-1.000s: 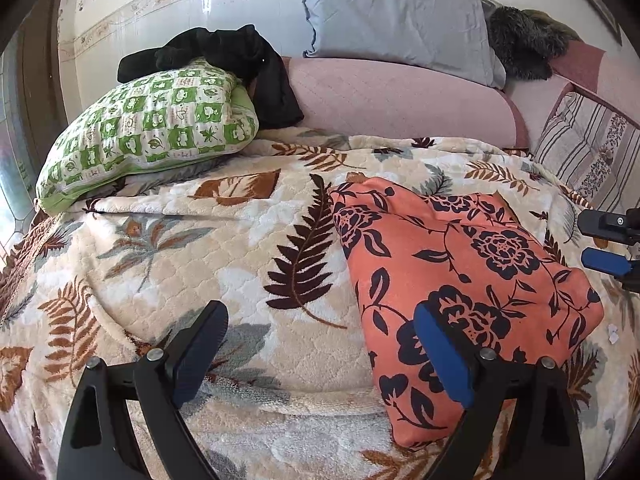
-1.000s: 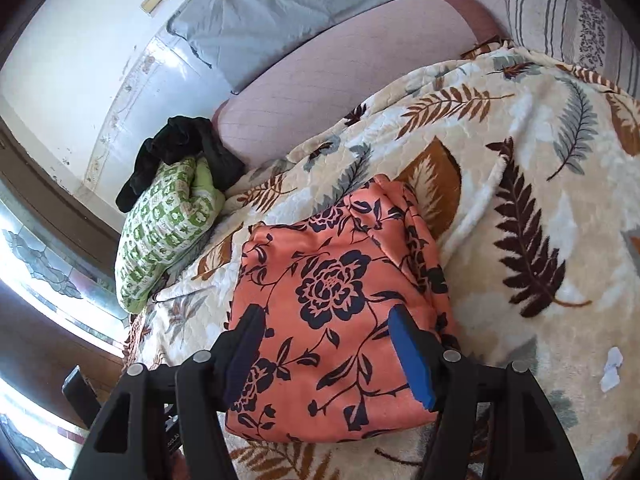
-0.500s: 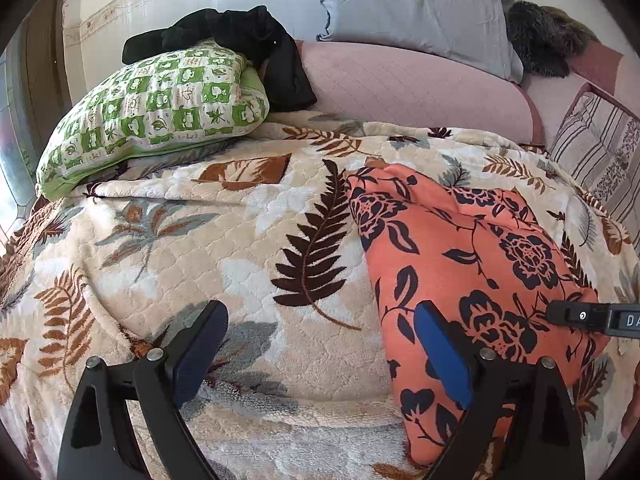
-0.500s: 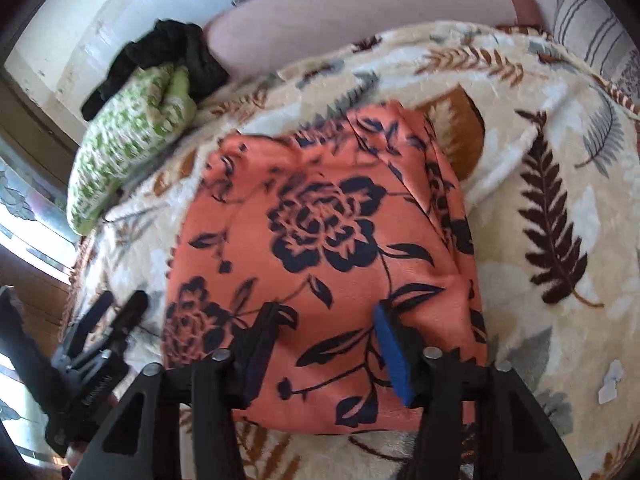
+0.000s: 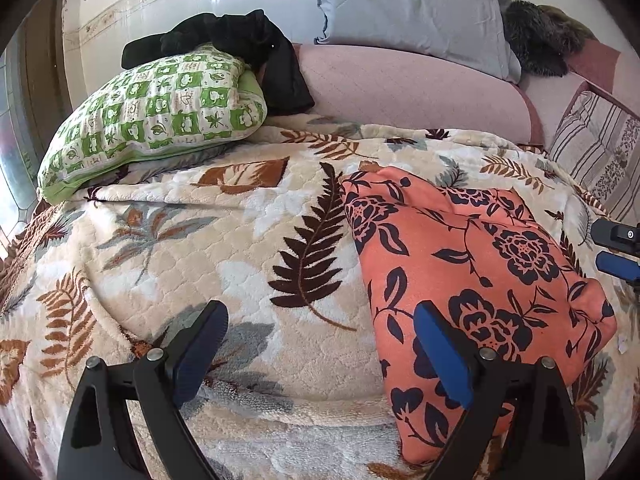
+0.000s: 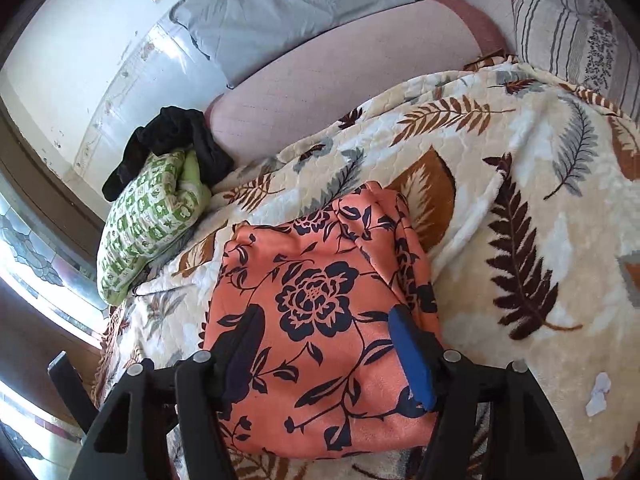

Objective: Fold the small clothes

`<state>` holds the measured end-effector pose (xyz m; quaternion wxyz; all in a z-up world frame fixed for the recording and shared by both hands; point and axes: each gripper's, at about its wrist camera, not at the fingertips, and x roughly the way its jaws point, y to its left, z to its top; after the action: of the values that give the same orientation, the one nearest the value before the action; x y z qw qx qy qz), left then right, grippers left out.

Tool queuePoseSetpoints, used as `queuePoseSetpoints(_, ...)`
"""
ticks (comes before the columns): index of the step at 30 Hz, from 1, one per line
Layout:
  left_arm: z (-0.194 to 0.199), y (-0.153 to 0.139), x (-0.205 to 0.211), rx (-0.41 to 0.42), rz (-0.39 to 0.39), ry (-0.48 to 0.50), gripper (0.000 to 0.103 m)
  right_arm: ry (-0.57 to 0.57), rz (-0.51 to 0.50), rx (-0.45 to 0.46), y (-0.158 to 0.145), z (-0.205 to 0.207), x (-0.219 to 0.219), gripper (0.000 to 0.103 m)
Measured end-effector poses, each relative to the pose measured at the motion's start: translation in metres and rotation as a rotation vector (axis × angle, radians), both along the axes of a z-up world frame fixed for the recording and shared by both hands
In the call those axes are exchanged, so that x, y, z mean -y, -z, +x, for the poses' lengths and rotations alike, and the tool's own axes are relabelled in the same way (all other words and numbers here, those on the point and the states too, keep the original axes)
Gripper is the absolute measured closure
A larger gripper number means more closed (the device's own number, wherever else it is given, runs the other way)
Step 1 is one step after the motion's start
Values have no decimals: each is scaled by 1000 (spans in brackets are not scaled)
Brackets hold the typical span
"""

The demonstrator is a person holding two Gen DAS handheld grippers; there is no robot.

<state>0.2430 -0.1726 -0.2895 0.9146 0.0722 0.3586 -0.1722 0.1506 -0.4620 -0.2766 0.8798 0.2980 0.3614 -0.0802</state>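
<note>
A folded orange garment (image 5: 472,280) with dark flowers lies flat on the leaf-patterned blanket (image 5: 200,240). My left gripper (image 5: 320,316) is open just left of it, over bare blanket; its right finger (image 5: 436,344) overlaps the garment's near left edge in the picture. Nothing is between the left fingers. My right gripper (image 6: 324,316) hangs over the near half of the garment (image 6: 316,304). Its jaws are opening, the cloth lies under the gap, and neither pad pinches it. In the left wrist view the right gripper's tips (image 5: 616,248) show at the right edge.
A green checked pillow (image 5: 160,120) with a black garment (image 5: 240,40) on top lies at the far left. Behind are a pink bolster (image 5: 400,92), a grey pillow (image 5: 408,12), a dark furry thing (image 5: 540,36) and a striped cushion (image 5: 600,152). A white scrap (image 6: 598,394) lies right of the garment.
Half a second ago my right gripper reached further over the garment with narrower jaws; it has since drawn back and widened. The garment and my left gripper have stayed put.
</note>
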Motion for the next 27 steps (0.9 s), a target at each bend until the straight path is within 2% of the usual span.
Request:
queuePoseSetpoints(7, 0, -2, -3, 6, -2, -9, 9, -21, -20, -56, 8, 10, -9, 35)
queuePoseSetpoints(27, 1, -1, -1, 3, 7, -6, 9, -10, -9, -60, 10, 10, -3, 35)
